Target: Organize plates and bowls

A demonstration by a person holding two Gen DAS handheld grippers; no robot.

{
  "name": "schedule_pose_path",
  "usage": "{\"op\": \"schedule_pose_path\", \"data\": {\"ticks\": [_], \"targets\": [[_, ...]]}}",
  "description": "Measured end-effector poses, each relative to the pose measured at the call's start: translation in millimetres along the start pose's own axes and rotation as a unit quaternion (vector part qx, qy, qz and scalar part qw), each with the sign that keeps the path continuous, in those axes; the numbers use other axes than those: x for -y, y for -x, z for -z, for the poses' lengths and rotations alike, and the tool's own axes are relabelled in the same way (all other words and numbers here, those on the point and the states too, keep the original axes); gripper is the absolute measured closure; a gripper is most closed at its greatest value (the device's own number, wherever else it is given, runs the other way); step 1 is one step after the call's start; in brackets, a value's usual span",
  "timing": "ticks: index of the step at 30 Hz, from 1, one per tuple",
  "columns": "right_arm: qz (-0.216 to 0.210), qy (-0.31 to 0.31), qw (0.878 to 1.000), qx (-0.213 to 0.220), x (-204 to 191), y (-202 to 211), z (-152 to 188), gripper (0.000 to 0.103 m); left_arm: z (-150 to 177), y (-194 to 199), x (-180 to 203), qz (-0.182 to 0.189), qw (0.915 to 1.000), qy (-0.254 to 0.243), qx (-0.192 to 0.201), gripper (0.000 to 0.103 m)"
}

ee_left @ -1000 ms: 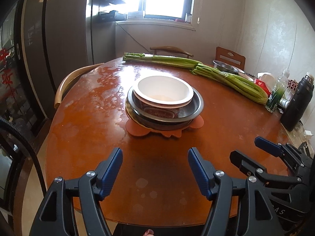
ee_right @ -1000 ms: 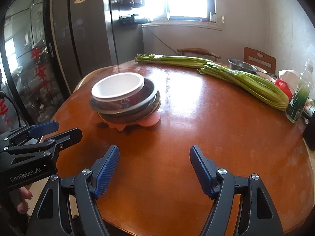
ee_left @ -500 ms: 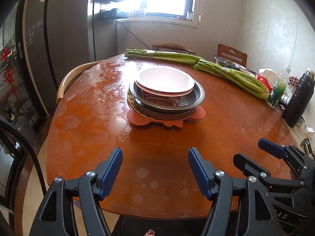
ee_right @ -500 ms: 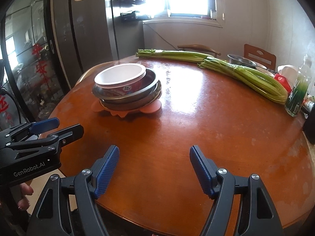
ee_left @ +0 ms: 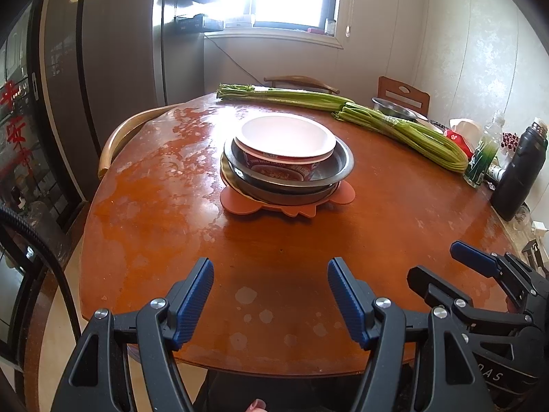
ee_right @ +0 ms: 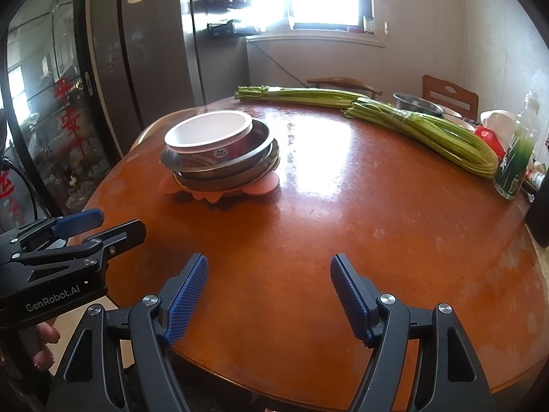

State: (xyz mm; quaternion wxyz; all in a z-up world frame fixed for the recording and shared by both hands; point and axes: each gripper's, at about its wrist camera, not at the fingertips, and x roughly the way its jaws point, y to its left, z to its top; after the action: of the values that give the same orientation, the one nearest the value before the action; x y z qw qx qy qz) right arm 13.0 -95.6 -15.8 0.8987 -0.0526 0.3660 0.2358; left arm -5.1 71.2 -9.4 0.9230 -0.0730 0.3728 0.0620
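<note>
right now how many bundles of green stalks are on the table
2. One green bundle lies along the far edge of the table near the window; the other bundle lies to its right, running toward the bottles. None looks hidden.

The bowl (ee_left: 287, 137) is white inside, red with writing outside. The pans (ee_left: 339, 168) under it are shiny grey. The mat (ee_left: 240, 202) is orange. The table (ee_left: 171, 206) is brown-orange. At 1 o'clock, the stalks (ee_left: 405, 130) are green.
</note>
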Motion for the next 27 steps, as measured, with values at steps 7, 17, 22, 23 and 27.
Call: {"op": "schedule_pose_path", "data": {"ticks": [7,17,22,23,27], "targets": [[-0.001,0.0,1.0,-0.002,-0.8,0.8,-0.1,0.027,-0.4,3.3,0.3,-0.001,1.0,0.0,0.003,0.034],[0.001,0.003,1.0,-0.003,-1.2,1.3,-0.3,0.027,-0.6,5.3,1.7,-0.015,0.9999,-0.005,0.003,0.034],[-0.002,0.001,1.0,-0.004,-2.0,2.3,0.0,0.027,0.0,5.9,2.2,-0.012,0.9999,-0.005,0.002,0.034],[0.0,0.001,1.0,-0.003,-2.2,2.5,0.1,0.027,0.0,5.8,2.7,-0.012,0.9999,-0.005,0.001,0.034],[0.004,0.002,1.0,-0.003,-2.9,3.0,0.3,0.027,0.4,5.3,3.3,-0.01,0.9999,-0.008,0.001,0.034]]}}
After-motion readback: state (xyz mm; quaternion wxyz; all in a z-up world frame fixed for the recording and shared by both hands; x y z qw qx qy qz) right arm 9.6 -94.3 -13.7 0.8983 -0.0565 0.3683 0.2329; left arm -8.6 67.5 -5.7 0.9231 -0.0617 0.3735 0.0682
